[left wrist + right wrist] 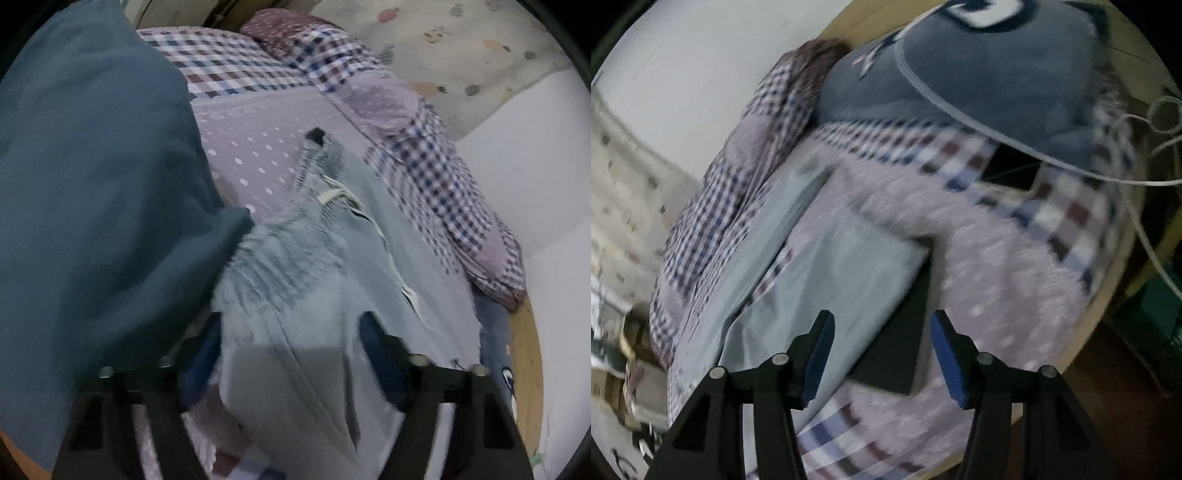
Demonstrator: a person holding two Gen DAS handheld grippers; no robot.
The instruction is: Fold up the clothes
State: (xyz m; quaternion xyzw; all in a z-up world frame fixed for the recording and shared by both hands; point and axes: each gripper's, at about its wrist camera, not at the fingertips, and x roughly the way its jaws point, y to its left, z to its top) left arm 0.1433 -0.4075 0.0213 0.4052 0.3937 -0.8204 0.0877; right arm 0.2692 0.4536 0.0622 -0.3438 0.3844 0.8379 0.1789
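A light grey-blue garment (295, 295) with a ribbed waistband and a white drawstring (332, 194) fills the middle of the left wrist view. It bunches between the blue pads of my left gripper (295, 347), touches both and hides part of the left one; the gripper is shut on it. A big teal cloth (92, 184) hangs at the left, overlapping the garment. In the right wrist view my right gripper (882, 350) stands open and holds nothing. It hovers over a folded light grey garment (849, 266) and a dark flat piece (901, 350) at that garment's edge.
Everything lies on a lilac dotted bedspread (251, 147) with a checked border (1052, 221). A dark blue-grey plush cushion (979, 74) sits at the bed's far end, crossed by a white cord (1145, 177). A fruit-print rug (461, 48) and pale floor (535, 184) lie beyond.
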